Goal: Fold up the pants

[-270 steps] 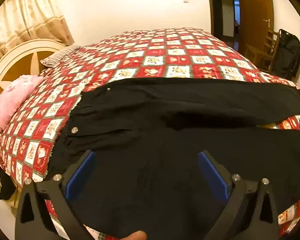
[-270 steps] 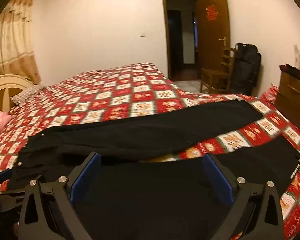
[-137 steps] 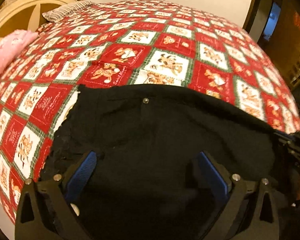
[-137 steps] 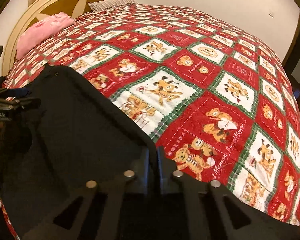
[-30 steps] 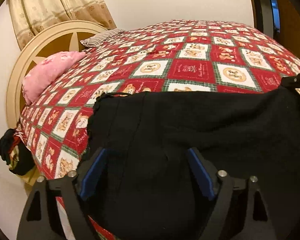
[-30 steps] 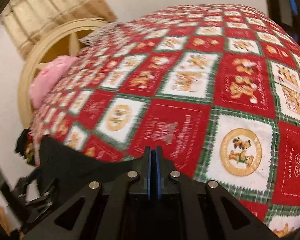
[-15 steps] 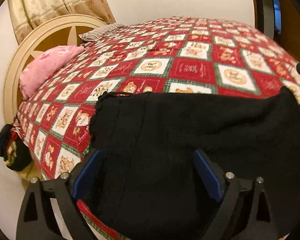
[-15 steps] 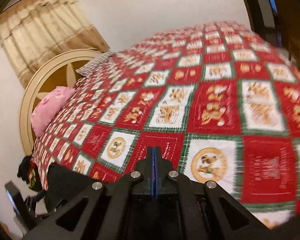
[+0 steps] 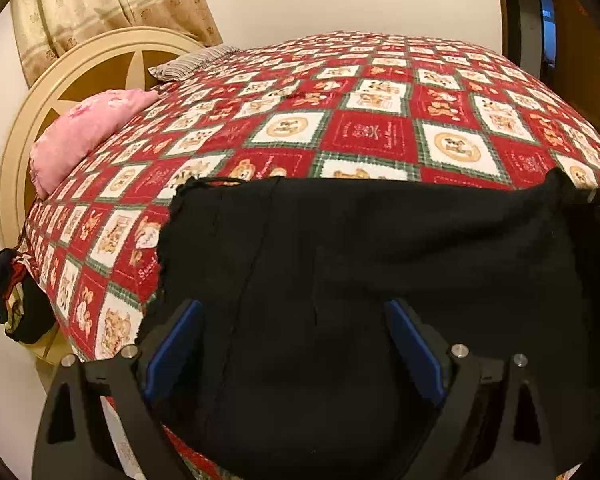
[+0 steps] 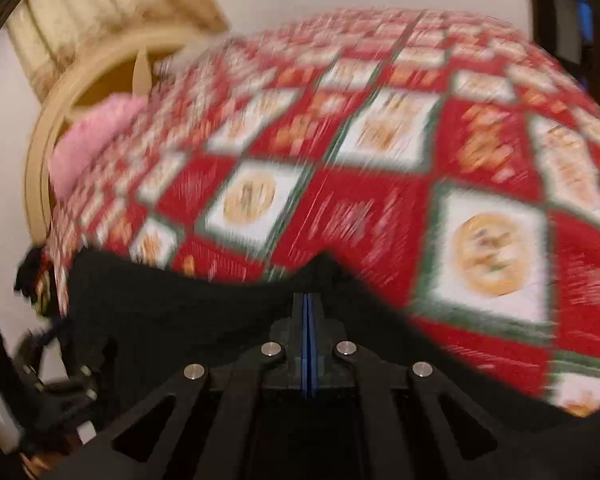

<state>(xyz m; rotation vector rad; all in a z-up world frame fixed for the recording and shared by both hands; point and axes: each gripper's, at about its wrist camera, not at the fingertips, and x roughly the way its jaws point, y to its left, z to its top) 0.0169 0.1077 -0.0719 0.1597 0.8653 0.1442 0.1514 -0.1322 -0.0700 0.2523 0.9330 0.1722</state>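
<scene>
Presently, left wrist view: left gripper [image 9: 294, 344], jaws just widened and empty, hovered over black pants [image 9: 380, 260] folded on the bed [image 9: 372, 136]. Right wrist view: right gripper [image 10: 308, 320] pinched an edge at 12 o'clock; folding judged unfinished.

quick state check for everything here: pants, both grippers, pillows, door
black pants: folded over in a wide block near the edge of the red patchwork bedspread, far right corner pulled up
left gripper: fingers wide open, holding nothing, jaws have just been opening
right gripper: shut on a peak of the pants
pink pillow: lying by the round headboard
striped pillow: lying flat
door: too cropped to tell
</scene>
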